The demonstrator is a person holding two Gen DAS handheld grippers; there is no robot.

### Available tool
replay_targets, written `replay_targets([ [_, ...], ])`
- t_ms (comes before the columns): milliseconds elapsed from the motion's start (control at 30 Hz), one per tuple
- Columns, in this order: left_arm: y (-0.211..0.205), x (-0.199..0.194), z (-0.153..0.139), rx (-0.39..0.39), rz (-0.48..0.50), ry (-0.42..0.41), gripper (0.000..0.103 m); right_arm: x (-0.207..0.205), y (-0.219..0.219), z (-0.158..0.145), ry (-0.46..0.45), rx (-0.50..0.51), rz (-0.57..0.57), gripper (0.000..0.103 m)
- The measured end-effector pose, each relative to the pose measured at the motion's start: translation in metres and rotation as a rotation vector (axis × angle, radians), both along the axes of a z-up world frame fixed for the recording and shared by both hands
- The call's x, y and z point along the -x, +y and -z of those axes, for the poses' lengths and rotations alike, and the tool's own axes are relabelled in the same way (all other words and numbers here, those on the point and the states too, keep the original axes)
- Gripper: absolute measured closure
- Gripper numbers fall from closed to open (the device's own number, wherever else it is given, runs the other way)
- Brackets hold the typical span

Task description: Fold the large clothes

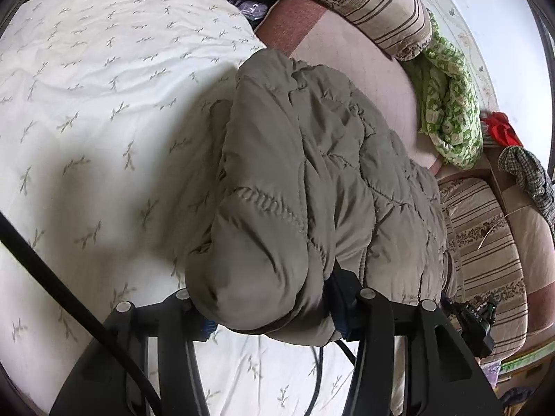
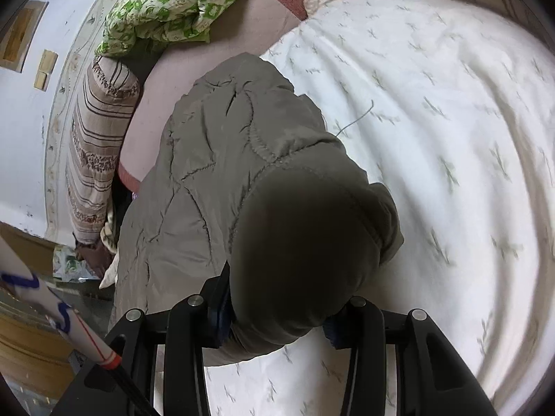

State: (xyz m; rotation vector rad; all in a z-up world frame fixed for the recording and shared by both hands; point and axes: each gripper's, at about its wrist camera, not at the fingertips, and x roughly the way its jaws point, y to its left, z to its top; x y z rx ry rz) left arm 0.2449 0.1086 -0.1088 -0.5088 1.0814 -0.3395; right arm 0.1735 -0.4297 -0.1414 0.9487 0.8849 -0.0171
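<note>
A grey-green quilted jacket [image 1: 305,180] lies bunched on the bed, half on a white leaf-print sheet [image 1: 104,104] and half on a pink mattress [image 1: 364,66]. My left gripper [image 1: 270,315] is shut on a thick fold of the jacket's near end; the fabric bulges between the fingers and hides the pads. In the right wrist view the same jacket [image 2: 215,159] runs away from me, and my right gripper [image 2: 277,315] is shut on a rounded, padded end of it, which fills the gap between the fingers.
A striped bolster [image 1: 381,10] and a green patterned cloth [image 1: 447,104] lie at the bed's far side, next to a red item [image 1: 503,128] and a checked cloth [image 1: 527,173]. A striped cushion [image 1: 485,242] is at right. A black cable [image 1: 52,277] crosses the left.
</note>
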Motion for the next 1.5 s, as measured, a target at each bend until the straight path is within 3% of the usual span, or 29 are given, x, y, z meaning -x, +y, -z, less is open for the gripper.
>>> replay_targets([
  [33, 0.000, 0.001, 0.000, -0.010, -0.006, 0.004, 0.047, 0.000, -0.001, 0.002, -0.003, -0.002, 0.002, 0.056],
  [133, 0.000, 0.008, -0.008, -0.033, -0.034, 0.016, 0.041, -0.002, -0.003, 0.005, 0.013, 0.025, 0.026, 0.035],
  [267, 0.006, 0.033, -0.028, -0.118, -0.042, -0.009, 0.039, 0.012, -0.002, 0.002, 0.014, 0.025, 0.044, 0.023],
  [433, 0.027, 0.080, -0.062, -0.368, -0.133, -0.106, 0.038, 0.046, 0.002, -0.012, 0.014, 0.148, 0.014, 0.022],
  [600, 0.052, 0.126, -0.091, -0.493, -0.253, -0.159, 0.038, 0.077, 0.017, -0.043, -0.024, 0.337, -0.032, 0.022],
  [767, 0.053, 0.172, -0.124, -0.622, -0.411, -0.296, 0.030, 0.059, 0.070, -0.077, -0.107, 0.511, -0.157, 0.022],
  [967, 0.039, 0.194, -0.134, -0.716, -0.474, -0.350, 0.025, -0.001, 0.131, -0.066, -0.081, 0.572, -0.233, 0.027],
  [1133, 0.033, 0.201, -0.125, -0.714, -0.448, -0.335, 0.025, -0.038, 0.154, -0.034, 0.016, 0.737, -0.248, 0.024],
  [1233, 0.032, 0.204, -0.121, -0.710, -0.449, -0.341, 0.025, -0.038, 0.161, -0.044, 0.040, 0.804, -0.283, 0.024],
  [1367, 0.020, 0.207, -0.122, -0.745, -0.451, -0.412, 0.024, -0.018, 0.169, -0.076, -0.060, 0.756, -0.279, 0.027],
  [1500, 0.013, 0.212, -0.127, -0.766, -0.460, -0.473, 0.016, -0.019, 0.197, -0.083, -0.127, 0.713, -0.326, 0.027],
])
